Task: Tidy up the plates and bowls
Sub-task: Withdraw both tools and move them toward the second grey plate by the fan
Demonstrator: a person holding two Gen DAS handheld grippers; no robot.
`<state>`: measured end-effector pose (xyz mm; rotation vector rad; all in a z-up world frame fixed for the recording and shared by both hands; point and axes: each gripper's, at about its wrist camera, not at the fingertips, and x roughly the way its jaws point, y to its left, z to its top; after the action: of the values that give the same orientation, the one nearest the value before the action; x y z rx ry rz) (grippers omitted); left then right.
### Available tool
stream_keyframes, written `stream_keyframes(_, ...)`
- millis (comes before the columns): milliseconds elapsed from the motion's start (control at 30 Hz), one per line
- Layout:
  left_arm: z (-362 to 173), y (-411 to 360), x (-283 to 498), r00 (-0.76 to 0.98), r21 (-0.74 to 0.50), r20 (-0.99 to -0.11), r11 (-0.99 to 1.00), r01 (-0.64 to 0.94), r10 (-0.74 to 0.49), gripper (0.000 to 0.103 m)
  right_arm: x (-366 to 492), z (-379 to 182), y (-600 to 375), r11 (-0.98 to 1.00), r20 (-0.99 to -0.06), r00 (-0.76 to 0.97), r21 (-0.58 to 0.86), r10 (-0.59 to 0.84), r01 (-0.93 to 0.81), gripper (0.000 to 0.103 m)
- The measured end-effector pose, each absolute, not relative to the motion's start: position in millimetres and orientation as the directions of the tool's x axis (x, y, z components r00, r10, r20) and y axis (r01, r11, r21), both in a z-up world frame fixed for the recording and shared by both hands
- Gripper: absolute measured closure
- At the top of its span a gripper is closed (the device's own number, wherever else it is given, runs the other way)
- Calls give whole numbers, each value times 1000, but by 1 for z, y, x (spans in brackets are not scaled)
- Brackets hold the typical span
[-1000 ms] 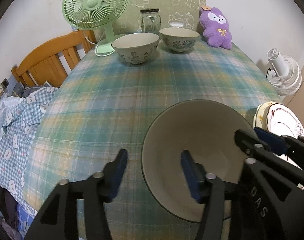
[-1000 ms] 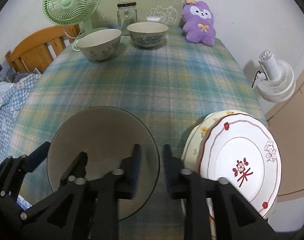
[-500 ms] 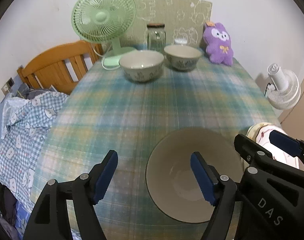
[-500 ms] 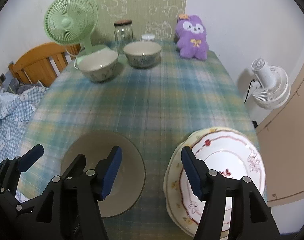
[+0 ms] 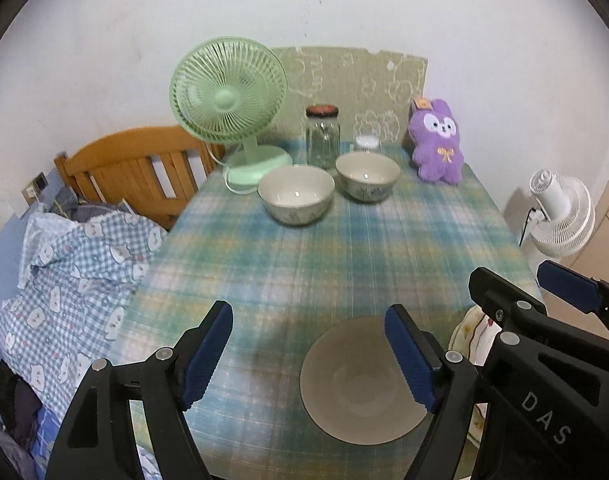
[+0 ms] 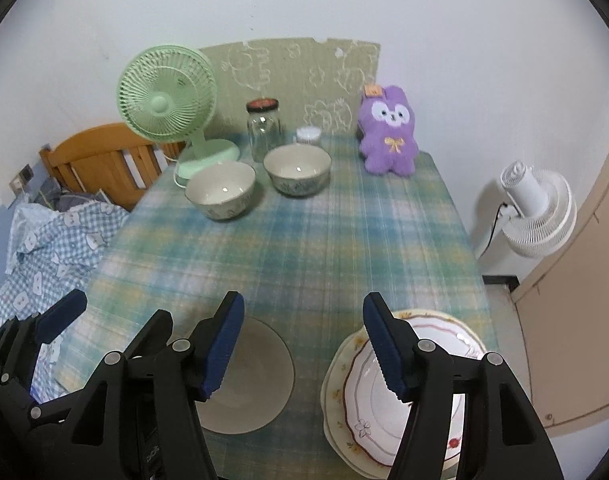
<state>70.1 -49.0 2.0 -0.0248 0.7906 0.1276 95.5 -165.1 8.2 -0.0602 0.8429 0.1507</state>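
Left gripper (image 5: 309,356) points steeply downward, its jaws apart after just opening wider, nothing between them. Right gripper (image 6: 303,346) angles down likewise, jaws spread and empty.

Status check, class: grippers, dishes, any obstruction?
Left gripper and right gripper open, empty. Grey bowl beside stacked plates; two bowls far end. Nothing blocking.

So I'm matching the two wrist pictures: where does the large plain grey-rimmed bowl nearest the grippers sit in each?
Left wrist view: the large plain grey-rimmed bowl lies at bottom centre-right, partly behind the right finger of the open left gripper.
Right wrist view: the bowl lies at bottom centre-left, partly behind the left finger of the open right gripper.
Shared landmark: the purple plush rabbit at the table's far end.
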Motion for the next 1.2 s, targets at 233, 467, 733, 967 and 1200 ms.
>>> stream_keyframes(233, 23, -46, 67, 708, 19, -697, 991, -135, 110, 23, 92, 30, -164, 982, -717, 680, 32, 152, -186, 38)
stream_keyframes(467, 36, -38, 74, 728, 21, -675, 989, -143, 120, 23, 100, 45, -156, 980, -697, 698, 32, 164, -198, 38)
stream_keyframes(733, 43, -24, 92, 733, 31, -670, 991, -128, 115, 23, 118, 51, -138, 983, -692, 706, 26, 148, -180, 38)
stream_keyframes(967, 48, -3, 116, 737, 38, -668, 994, -105, 103, 23, 140, 57, -118, 984, -686, 713, 24, 144, -175, 38)
stream_keyframes(1200, 51, 16, 146, 749, 22, -659, 997, -72, 68, 23, 169, 61, -98, 989, -674, 729, 20, 122, -147, 38)
